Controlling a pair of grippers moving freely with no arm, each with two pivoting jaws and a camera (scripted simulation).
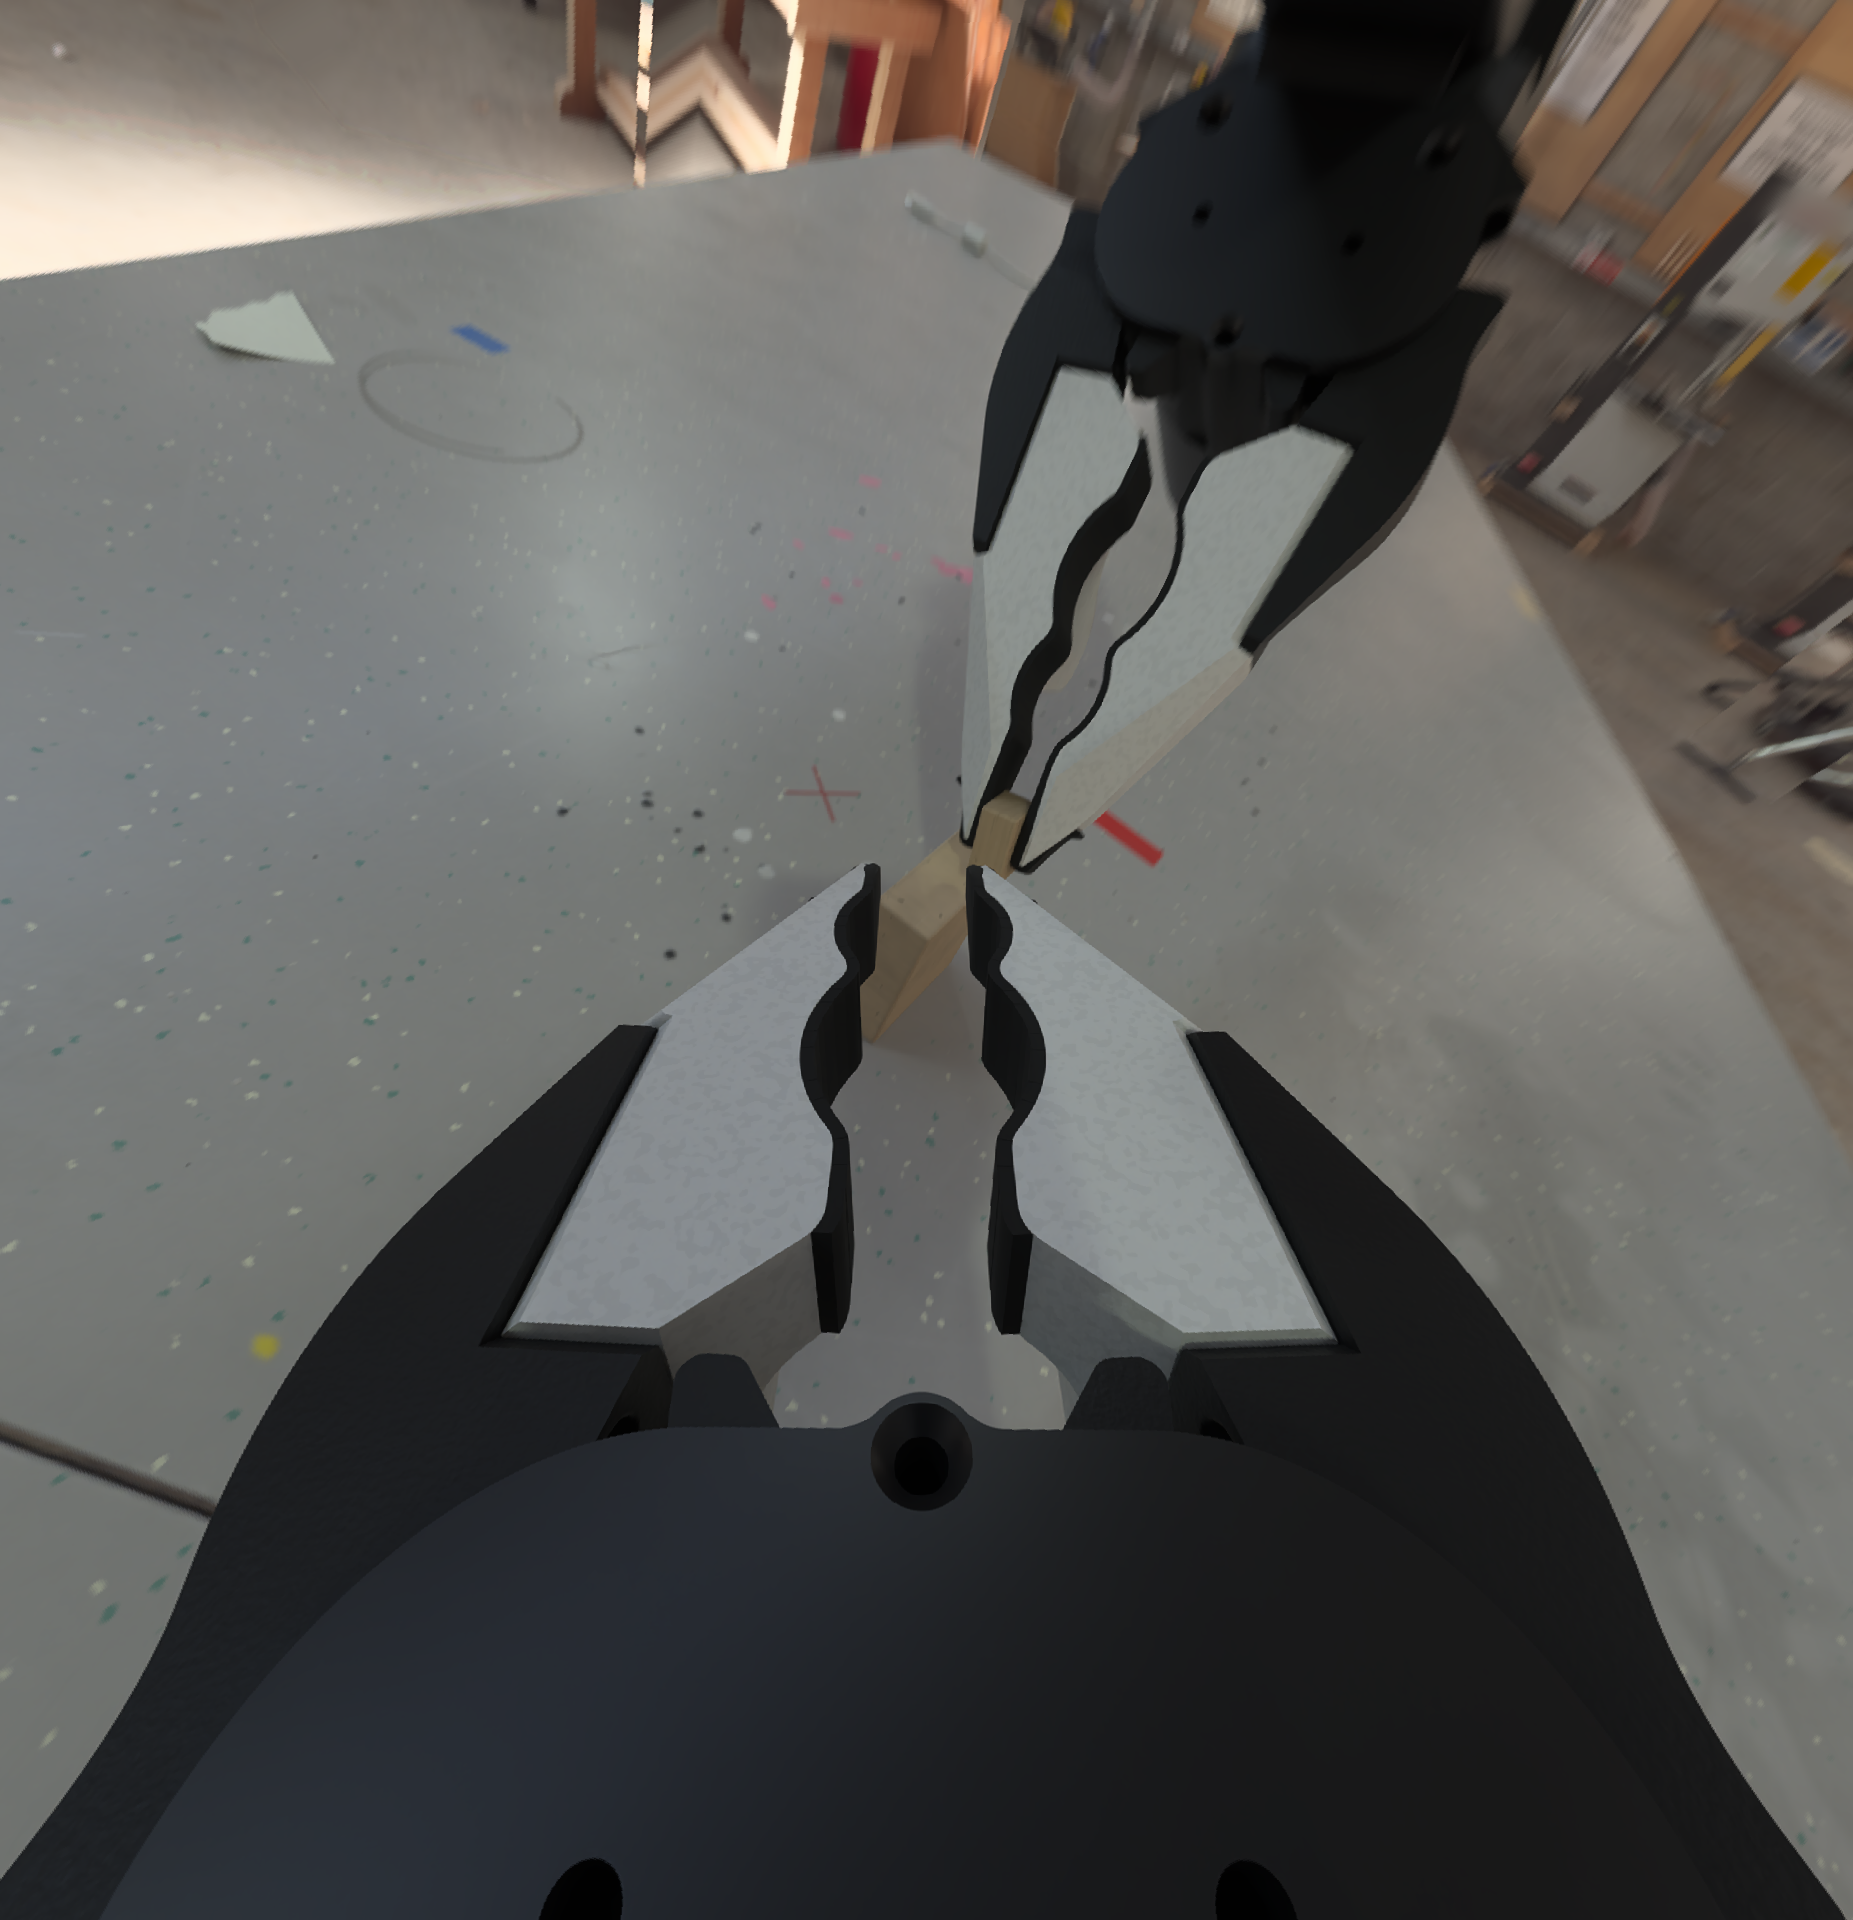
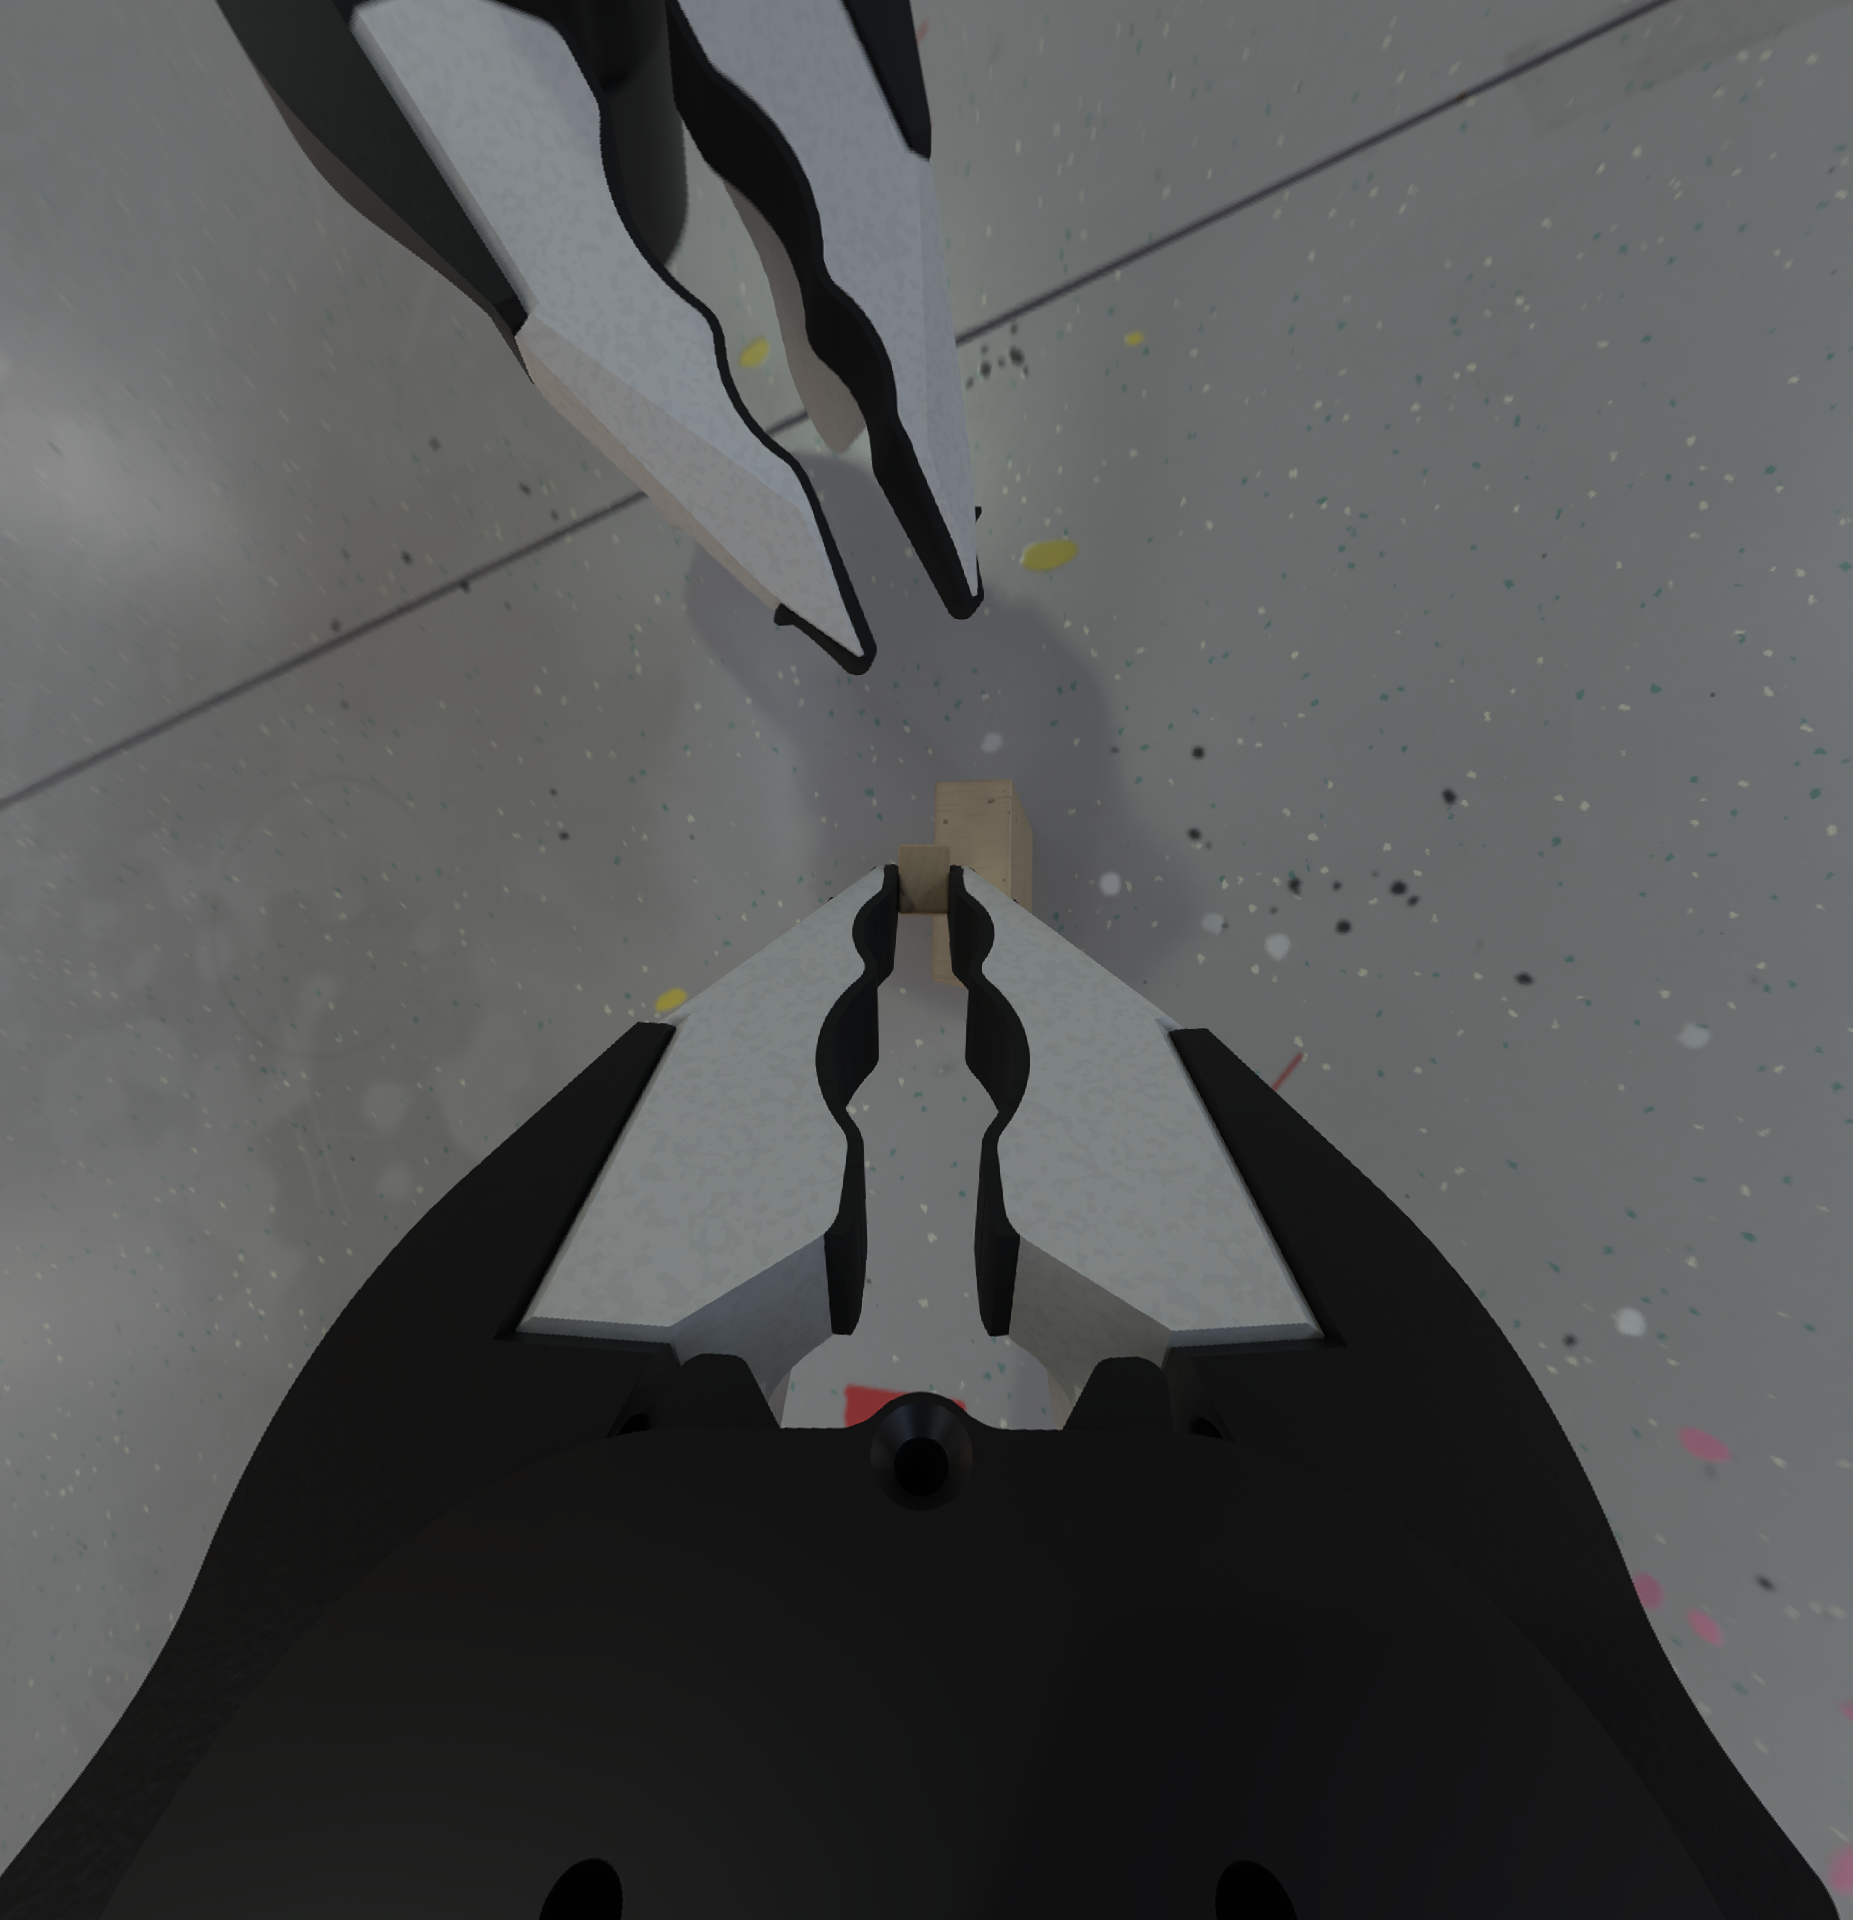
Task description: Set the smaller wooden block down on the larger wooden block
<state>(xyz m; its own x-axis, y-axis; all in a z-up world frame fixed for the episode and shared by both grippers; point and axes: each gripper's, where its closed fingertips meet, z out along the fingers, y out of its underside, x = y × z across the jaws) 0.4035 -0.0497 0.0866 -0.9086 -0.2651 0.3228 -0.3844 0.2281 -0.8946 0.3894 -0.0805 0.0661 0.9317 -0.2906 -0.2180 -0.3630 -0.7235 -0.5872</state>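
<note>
Larger wooden block (image 1: 922, 940): we list it lying on the grey speckled table (image 1: 382, 779). In the left wrist view its long axis runs from the near left up toward the far right. In the right wrist view (image 2: 989, 847) it runs straight away from the camera.

Smaller wooden block (image 2: 924, 878): we see it pinched at the tips, over the near part of the larger block; whether the two touch, we cannot tell. In the left wrist view it (image 1: 998, 829) sits at the larger block's far end.

Right gripper (image 2: 920, 883): narrowly parted, fingers closed against the smaller block's two sides; seen also coming steeply down from above (image 1: 995, 847).

Left gripper (image 1: 922, 883): fingers parted, nothing held. The right wrist view shows it (image 2: 917, 634) well clear of the blocks.

Open room: we note bare table to the left and right of the blocks; the table's far edge lies well beyond them.

Other marks: red tape strip (image 1: 1128, 837) just beyond the blocks; red cross (image 1: 822, 794) near their left.
</note>
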